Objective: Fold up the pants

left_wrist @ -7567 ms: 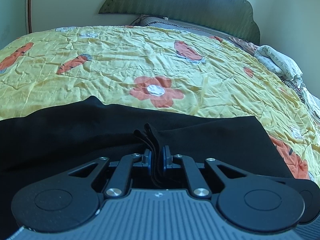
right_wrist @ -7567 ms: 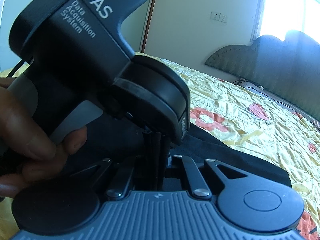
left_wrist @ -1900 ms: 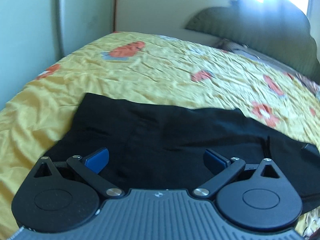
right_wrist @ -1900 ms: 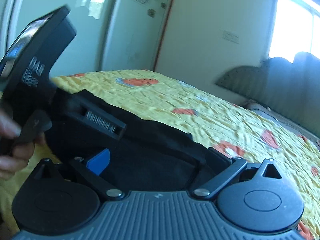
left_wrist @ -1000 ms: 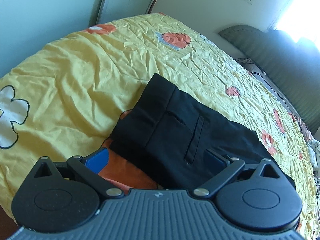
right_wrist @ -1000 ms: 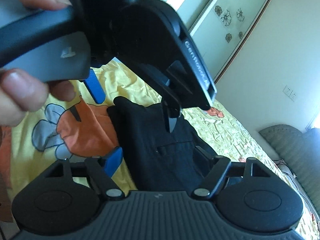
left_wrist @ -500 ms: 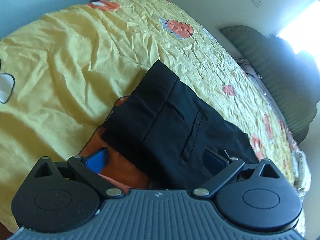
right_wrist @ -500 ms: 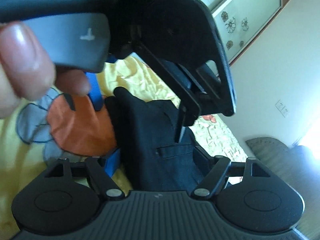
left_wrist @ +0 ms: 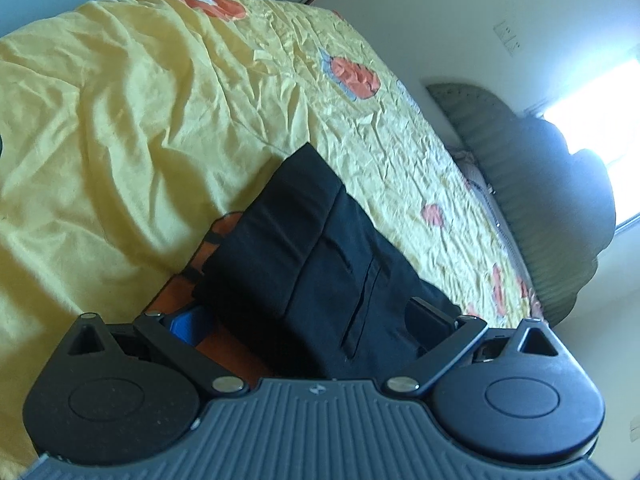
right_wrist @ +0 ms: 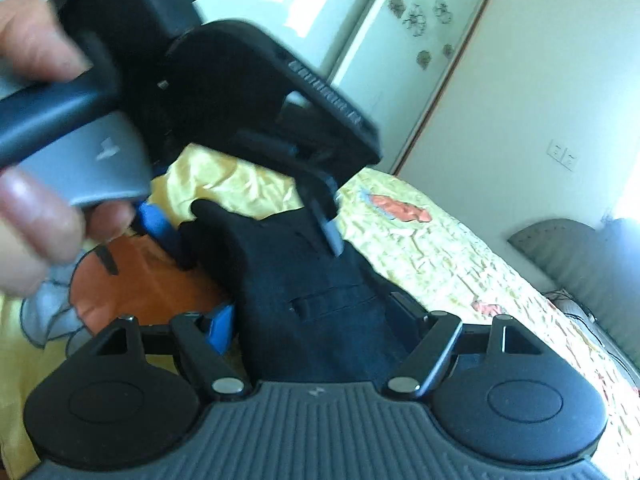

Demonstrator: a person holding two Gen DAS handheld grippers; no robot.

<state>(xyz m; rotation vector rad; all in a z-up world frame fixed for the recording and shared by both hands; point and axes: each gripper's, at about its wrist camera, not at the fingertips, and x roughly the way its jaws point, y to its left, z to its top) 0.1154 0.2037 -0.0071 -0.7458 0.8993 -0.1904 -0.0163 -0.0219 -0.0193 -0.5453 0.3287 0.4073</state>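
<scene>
Folded black pants [left_wrist: 320, 248] lie on the yellow bed cover [left_wrist: 160, 120], with the waistband end and a back pocket nearest me. My left gripper [left_wrist: 308, 320] is open and low over that end, its blue pad [left_wrist: 188, 324] beside the fabric's left edge and the other finger over the cloth. From the right wrist view, a hand [right_wrist: 36, 220] holds the left gripper [right_wrist: 244, 232] above the pants [right_wrist: 288, 272]. My right gripper [right_wrist: 316, 320] is open just behind it, straddling the same end without pressing on it.
An orange print [right_wrist: 140, 280] on the cover shows under the pants' left edge. A padded headboard [left_wrist: 540, 184] stands at the far right. Wardrobe doors [right_wrist: 400, 40] and a wall socket [right_wrist: 562, 154] lie beyond the bed. The cover drops off at the left.
Both grippers, once shut on the pants, now stand open. Over the last second the left gripper has sunk closer to the waistband end and rolled; the right has hardly shifted.
</scene>
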